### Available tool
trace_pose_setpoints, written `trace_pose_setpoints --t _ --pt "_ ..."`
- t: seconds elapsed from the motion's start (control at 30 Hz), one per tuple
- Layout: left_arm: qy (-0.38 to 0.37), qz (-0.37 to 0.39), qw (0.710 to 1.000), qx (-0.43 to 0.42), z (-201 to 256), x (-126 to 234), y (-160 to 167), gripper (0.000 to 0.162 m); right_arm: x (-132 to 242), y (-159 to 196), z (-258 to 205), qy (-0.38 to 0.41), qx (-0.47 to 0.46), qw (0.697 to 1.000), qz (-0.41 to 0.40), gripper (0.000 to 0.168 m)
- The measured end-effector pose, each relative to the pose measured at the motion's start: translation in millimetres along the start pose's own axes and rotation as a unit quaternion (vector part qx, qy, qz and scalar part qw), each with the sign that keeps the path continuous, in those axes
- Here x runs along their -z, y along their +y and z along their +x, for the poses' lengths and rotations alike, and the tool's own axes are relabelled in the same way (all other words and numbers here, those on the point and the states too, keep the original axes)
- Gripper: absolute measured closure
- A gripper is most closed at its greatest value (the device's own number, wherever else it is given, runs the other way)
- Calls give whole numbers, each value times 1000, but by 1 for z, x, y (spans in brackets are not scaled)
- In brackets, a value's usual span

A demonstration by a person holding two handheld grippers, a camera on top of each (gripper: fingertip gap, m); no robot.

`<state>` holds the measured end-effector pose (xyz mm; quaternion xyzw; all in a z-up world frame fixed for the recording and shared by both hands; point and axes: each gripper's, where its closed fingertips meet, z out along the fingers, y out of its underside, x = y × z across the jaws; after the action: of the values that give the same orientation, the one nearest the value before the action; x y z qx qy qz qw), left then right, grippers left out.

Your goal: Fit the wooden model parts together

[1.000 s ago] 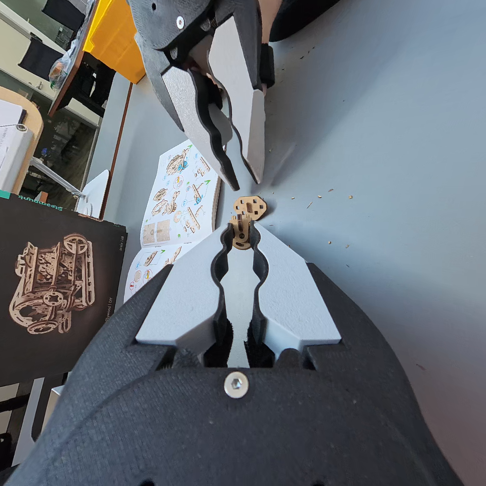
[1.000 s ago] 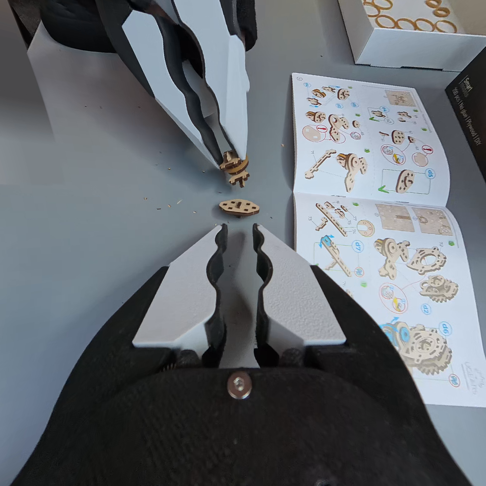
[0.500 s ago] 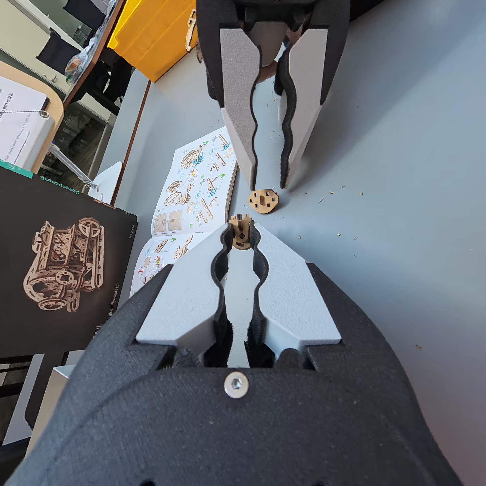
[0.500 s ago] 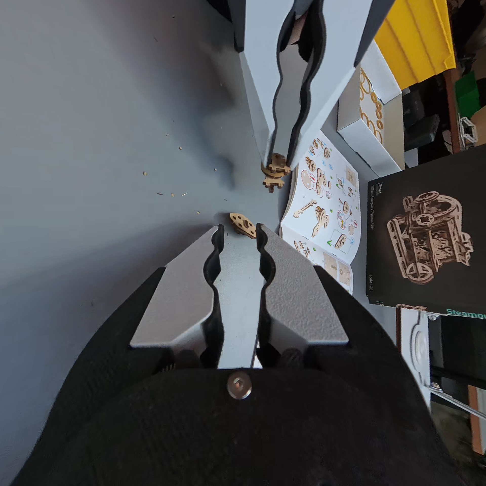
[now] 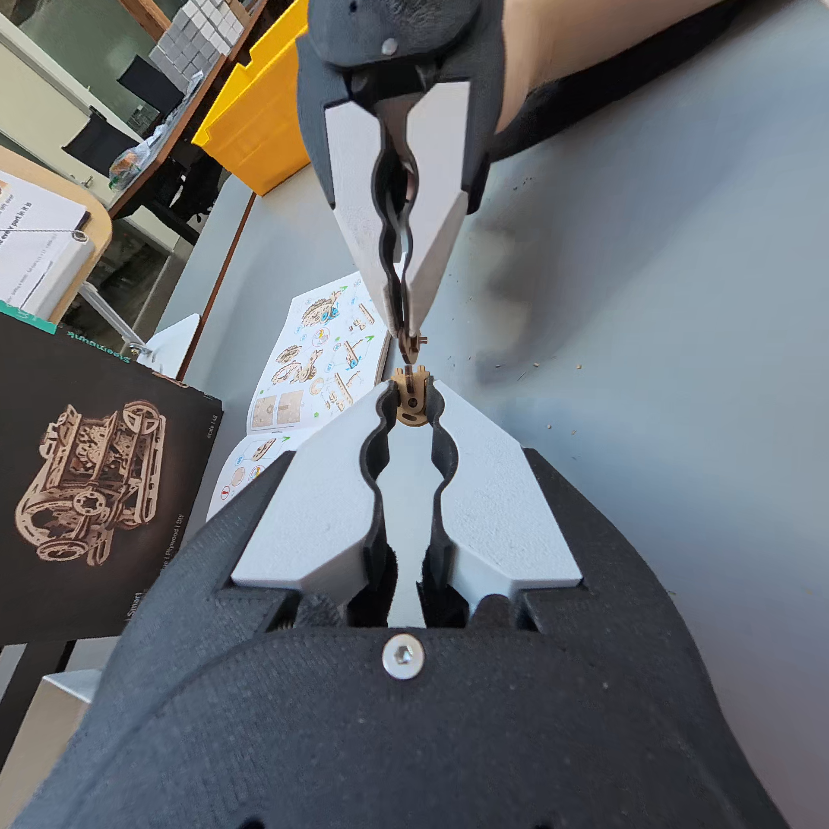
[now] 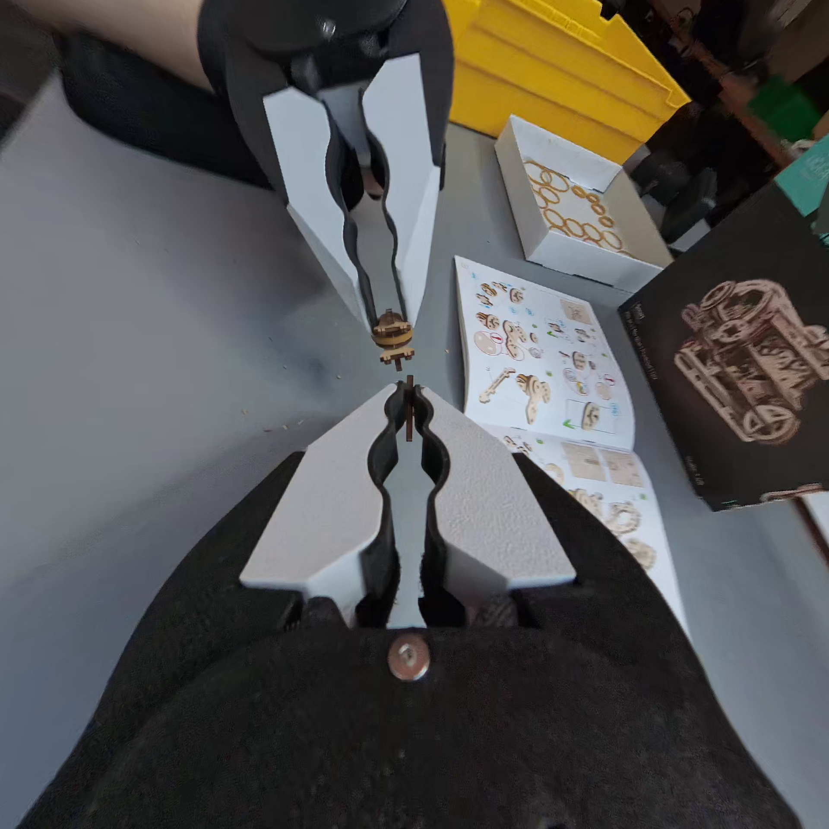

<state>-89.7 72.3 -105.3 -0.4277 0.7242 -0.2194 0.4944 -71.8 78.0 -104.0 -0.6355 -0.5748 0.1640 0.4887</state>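
Observation:
My left gripper (image 5: 410, 389) is shut on a small wooden sub-assembly (image 5: 411, 400) of slotted plywood pieces, its tabs pointing forward. It also shows in the right wrist view (image 6: 391, 335), held by the far gripper above the grey table (image 6: 157, 291). My right gripper (image 6: 407, 392) is shut on a thin wooden disc (image 6: 408, 412), seen edge-on between the pads. In the left wrist view the right gripper (image 5: 406, 334) comes down from above with the disc (image 5: 409, 347) at its tips. Disc and sub-assembly face each other, a small gap apart, both lifted off the table.
An open instruction booklet (image 6: 547, 359) lies on the table beside the grippers. A black kit box (image 6: 740, 354) stands to its right, and a white tray with wooden rings (image 6: 569, 211) behind it. Yellow bins (image 6: 538, 67) stand at the table's far edge. Wood crumbs dot the table.
The disc lay flat on the table; my right gripper turned, closed on it and lifted it, edge-on, up to the sub-assembly. My left gripper kept its hold throughout.

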Motion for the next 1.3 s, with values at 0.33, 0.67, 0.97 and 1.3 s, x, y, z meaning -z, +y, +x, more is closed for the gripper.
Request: trace_pose_setpoints --t 0.33,0.67,0.97,1.3 --pt "179 78 952 236 20 9 -20 151 9 -6 -27 -286 -398 869 66 167" --pt "254 23 899 355 31 3 0 151 -6 7 -41 -302 -438 847 9 167" --pt "269 26 886 376 31 5 0 151 -15 30 -31 -202 -352 912 -65 151" --pt "239 30 898 367 21 8 0 151 -8 23 -30 -33 -215 961 -172 152"
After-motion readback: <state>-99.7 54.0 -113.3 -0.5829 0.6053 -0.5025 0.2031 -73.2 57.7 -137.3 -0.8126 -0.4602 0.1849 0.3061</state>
